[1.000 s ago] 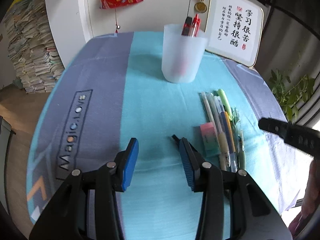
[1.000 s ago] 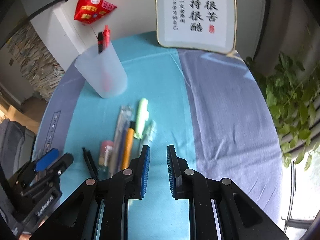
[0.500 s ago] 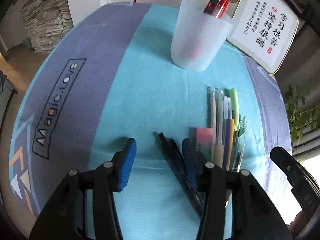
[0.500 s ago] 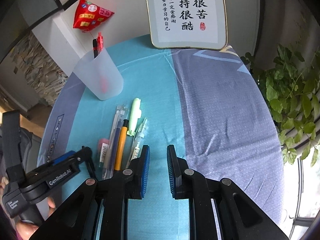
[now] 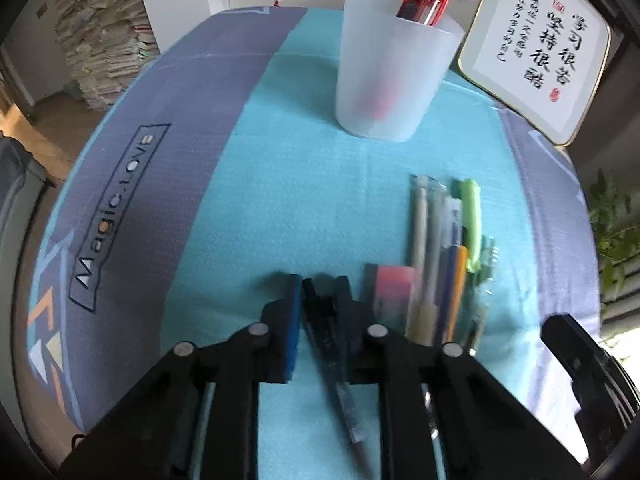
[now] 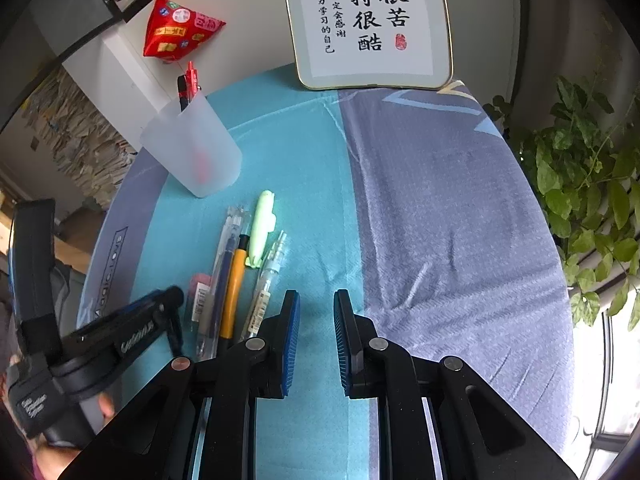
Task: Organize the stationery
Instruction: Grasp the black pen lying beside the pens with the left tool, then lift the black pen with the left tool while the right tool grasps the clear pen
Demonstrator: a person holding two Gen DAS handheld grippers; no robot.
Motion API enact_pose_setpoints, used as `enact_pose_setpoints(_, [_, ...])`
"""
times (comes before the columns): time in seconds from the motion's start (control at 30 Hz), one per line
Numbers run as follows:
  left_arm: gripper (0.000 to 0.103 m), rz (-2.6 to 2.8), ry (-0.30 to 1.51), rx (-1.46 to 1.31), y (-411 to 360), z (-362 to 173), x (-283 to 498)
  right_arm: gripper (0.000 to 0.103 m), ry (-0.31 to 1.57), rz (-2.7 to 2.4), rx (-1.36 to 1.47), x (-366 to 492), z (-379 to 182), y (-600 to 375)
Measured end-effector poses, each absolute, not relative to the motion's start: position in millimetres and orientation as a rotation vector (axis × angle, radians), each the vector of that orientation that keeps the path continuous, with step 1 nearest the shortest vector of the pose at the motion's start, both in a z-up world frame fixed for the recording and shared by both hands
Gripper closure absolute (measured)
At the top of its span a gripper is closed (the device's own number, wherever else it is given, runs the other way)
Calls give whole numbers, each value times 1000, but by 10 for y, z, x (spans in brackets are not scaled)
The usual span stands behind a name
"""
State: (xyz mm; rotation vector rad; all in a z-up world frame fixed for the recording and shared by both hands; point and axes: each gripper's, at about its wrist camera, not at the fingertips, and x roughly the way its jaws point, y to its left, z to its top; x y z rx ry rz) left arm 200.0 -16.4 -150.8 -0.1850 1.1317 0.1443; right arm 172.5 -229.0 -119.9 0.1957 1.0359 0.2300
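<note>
My left gripper (image 5: 318,284) points down at the teal cloth, its jaws closing on a black pen (image 5: 322,320) that lies between the blue pads and touches both. Just right of it lie a pink eraser (image 5: 392,288) and a row of several pens (image 5: 444,240), with a green highlighter (image 5: 470,216) among them. A frosted cup (image 5: 384,80) at the back holds two red pens (image 5: 424,0). My right gripper (image 6: 316,300) hovers shut and holds nothing, just right of the pen row (image 6: 236,268). The left gripper (image 6: 172,300) shows at the lower left of the right wrist view.
A framed calligraphy board (image 6: 368,20) leans at the table's far edge. A leafy plant (image 6: 592,200) stands off the right side. A red ornament (image 6: 180,32) hangs behind the cup (image 6: 196,156). Paper stacks (image 5: 104,40) fill the far left. A teal and grey cloth (image 5: 280,200) covers the table.
My left gripper moved right over the black pen and its jaws came together around it. The right gripper kept its place and stayed shut.
</note>
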Motion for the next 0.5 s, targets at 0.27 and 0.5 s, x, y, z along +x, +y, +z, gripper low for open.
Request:
enact_pose_setpoints(0.27, [90, 94, 1057, -189, 48, -1265, 1858, 87, 1068, 255, 213, 1912, -1246, -2141])
enact_pose_setpoints(0.5, [90, 61, 970, -187, 142, -1016, 1719, 86, 1142, 230, 236, 2099, -1326, -2033])
